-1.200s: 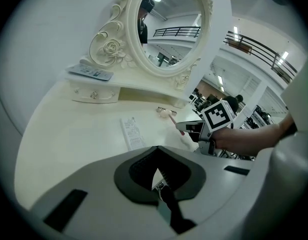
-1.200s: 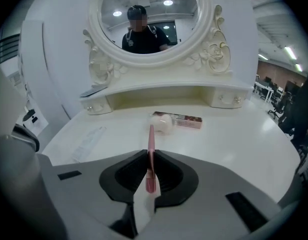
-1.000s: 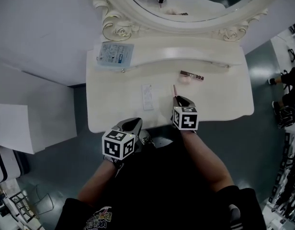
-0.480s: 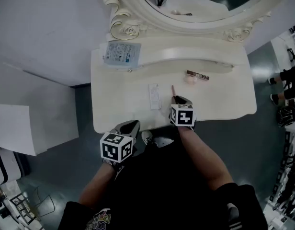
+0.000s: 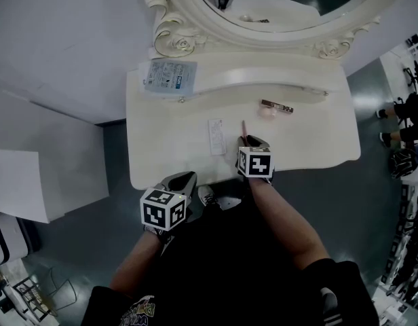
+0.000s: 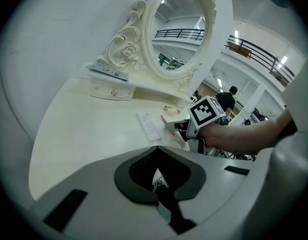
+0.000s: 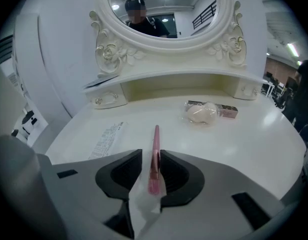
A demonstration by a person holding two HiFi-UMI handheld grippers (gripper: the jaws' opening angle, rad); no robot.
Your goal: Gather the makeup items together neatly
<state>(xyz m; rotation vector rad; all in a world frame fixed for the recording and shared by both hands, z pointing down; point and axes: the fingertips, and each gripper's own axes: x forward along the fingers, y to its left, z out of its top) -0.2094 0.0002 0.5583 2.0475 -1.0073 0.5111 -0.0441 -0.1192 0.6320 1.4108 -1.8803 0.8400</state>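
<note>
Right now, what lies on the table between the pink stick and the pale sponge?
Nothing: the right gripper view shows only bare white tabletop between the pink stick and the pale sponge.

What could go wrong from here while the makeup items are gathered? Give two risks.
1. The right gripper has just been opening its fingers with the pink pencil between them; freed, the slim pencil may roll away from the sponge.
2. Withdrawing carelessly, a finger could catch the pencil and drag it toward the front edge of the table.
</note>
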